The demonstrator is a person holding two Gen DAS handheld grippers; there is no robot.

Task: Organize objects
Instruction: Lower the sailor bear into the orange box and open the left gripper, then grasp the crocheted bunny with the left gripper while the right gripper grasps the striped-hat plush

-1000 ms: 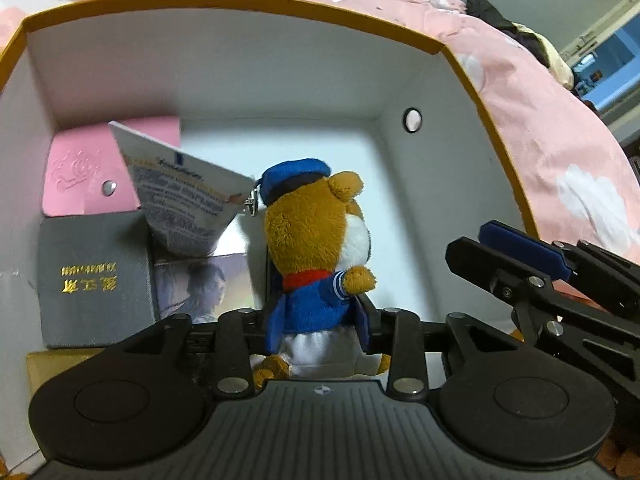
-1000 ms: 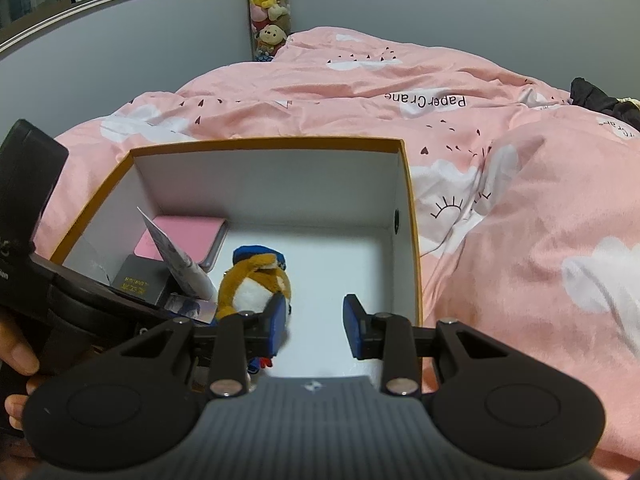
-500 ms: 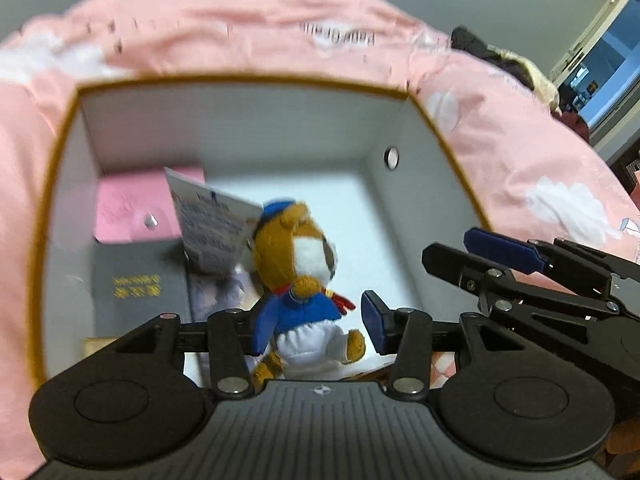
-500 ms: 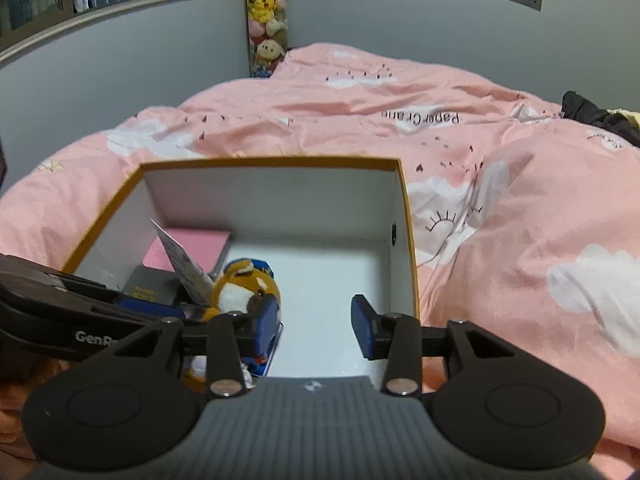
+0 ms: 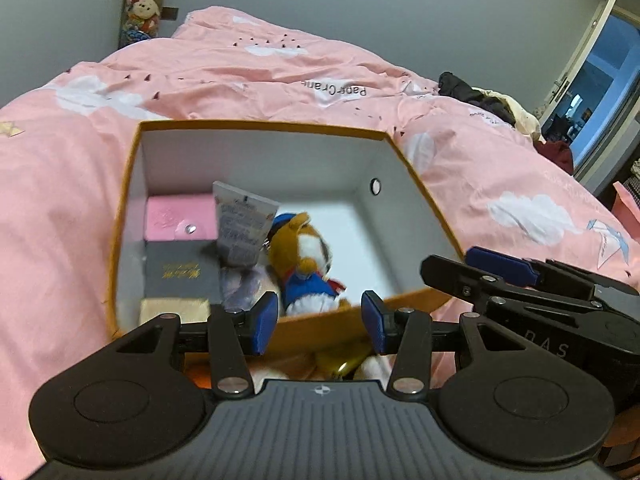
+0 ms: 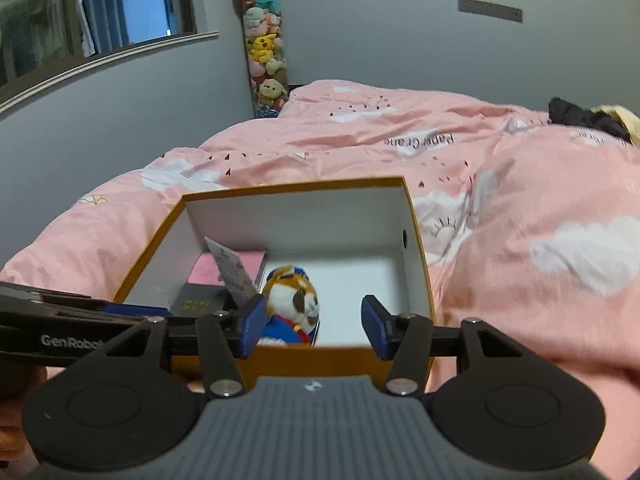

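- Landmark: an open box (image 5: 256, 126) with an orange rim and white inner walls, resting on a bed under a pink duvet (image 5: 72, 168) printed with white clouds.
- Plush toy (image 5: 306, 258): an orange-and-white animal in a blue cap and blue jacket, inside the box near the middle of its floor and close to the near wall. It appears tilted; the left wrist view is blurred there.
- Paper tag (image 5: 242, 226): printed, standing up inside the box just left of the plush toy's head. How it is attached cannot be made out.
- Pink case (image 5: 180, 218): flat in the box's far left corner, with a small metal snap on it.
- Dark grey booklet (image 5: 180, 276): gold lettering on the cover, lying in front of the pink case along the box's left wall.
- Pale yellow item (image 5: 174, 308): at the box's near left corner, only partly seen.
- Left gripper (image 5: 319, 323): outside the box, at its near wall; jaws spread wide, holding nothing.
- Right gripper (image 6: 310, 327): outside the box at the same near wall; jaws spread wide and empty. In the left wrist view it lies over the box's near right corner.
- Stack of plush toys (image 6: 264, 52): in the room corner beyond the far side of the box, well apart from it.
- Dark clothing (image 6: 576, 118): on the bed, far right of the box.
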